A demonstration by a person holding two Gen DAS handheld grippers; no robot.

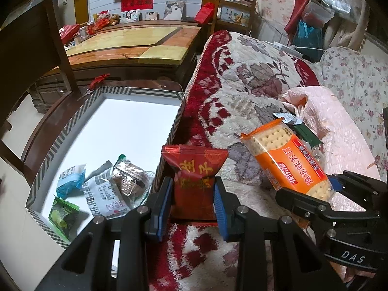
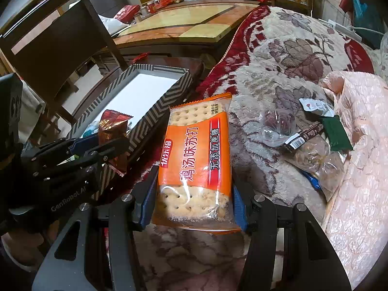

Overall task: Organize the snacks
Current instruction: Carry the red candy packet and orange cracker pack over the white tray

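Lower centre, left wrist view: left gripper [image 1: 191,191] clamped on red snack packet [image 1: 195,174].
Lower centre, right wrist view: right gripper [image 2: 192,194] clamped on orange cracker pack [image 2: 194,162].

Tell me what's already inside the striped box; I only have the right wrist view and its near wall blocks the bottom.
Observer: The left wrist view shows four packets on the floor of the striped box: a blue packet, a green packet, a white printed packet and a clear-wrapped brown snack, all bunched in the near corner.
Operator: Is the left hand-held gripper gripping its red packet squarely?
Observer: Yes. The left hand-held gripper has both blue pads pressed on the lower half of the red packet, which stands upright.
Operator: Is it over the box?
Observer: No, it is beside the box's right wall, above the patterned blanket.
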